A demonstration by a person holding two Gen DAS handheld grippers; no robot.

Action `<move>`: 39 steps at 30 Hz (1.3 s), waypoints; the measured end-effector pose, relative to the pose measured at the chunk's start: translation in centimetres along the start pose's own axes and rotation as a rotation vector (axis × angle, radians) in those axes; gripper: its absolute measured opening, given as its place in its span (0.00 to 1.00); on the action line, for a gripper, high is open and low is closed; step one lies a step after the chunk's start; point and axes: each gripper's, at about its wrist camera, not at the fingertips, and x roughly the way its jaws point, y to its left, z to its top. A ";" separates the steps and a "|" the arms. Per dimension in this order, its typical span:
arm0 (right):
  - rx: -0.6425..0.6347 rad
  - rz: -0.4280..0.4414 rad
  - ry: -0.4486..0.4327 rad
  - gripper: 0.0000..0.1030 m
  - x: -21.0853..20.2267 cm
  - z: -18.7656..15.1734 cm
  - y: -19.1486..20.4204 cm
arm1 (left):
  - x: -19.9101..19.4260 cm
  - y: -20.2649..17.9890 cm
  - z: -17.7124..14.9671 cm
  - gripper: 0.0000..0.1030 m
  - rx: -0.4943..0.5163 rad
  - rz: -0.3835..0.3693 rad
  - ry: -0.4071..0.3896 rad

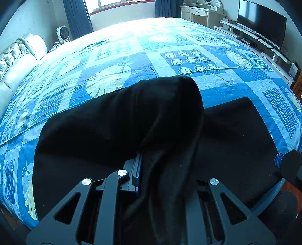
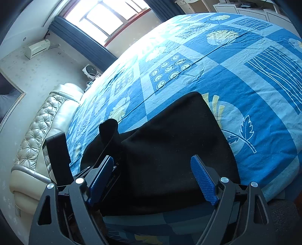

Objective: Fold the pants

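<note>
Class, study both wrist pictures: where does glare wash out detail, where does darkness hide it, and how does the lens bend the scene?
Left wrist view: window light bleaches the bedspread's far end; the black pants show almost no fold detail; the bed bulges, corners vignetted. Right wrist view: the window is blown white, the bedspread glares beneath it, and the whole scene tilts and curves.

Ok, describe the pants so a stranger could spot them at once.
Start at the big bed with the blue patterned bedspread. On its near edge lie the black pants, one bunched part lifted in the left gripper. They are the only plain dark thing on the bright print.
</note>
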 end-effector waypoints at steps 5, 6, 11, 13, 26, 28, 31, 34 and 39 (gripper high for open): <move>0.006 -0.005 0.000 0.81 0.0 0.0 -0.2 | -0.1 -0.2 -0.1 0.15 0.012 0.005 -0.005; 0.007 -0.006 -0.001 0.81 -0.1 0.0 -0.3 | -0.1 -0.3 0.0 0.17 0.015 0.001 -0.007; 0.014 -0.011 -0.010 0.81 -0.3 0.2 -0.5 | -0.7 -0.8 -0.1 0.38 0.016 -0.026 -0.015; 0.016 -0.013 -0.015 0.81 -0.5 0.3 -0.7 | -1.1 -1.1 -0.2 0.47 0.021 -0.045 -0.018; 0.098 0.178 0.053 0.81 0.0 0.8 -0.9 | -10.6 4.6 -3.3 0.86 -0.024 -0.156 -0.210; 0.078 0.217 0.101 0.81 1.0 0.9 0.0 | -11.1 7.0 -3.7 0.86 -0.040 -0.115 -0.216; 0.022 0.216 0.156 0.81 2.8 1.1 1.1 | -10.9 10.7 -4.2 0.86 -0.090 -0.075 -0.182; -0.006 0.221 0.211 0.81 5.0 1.4 1.7 | -10.2 13.9 -4.9 0.86 -0.153 -0.031 -0.151; -0.002 0.231 0.291 0.77 8.2 0.8 2.4 | -8.7 16.3 -5.9 0.86 -0.205 -0.008 -0.086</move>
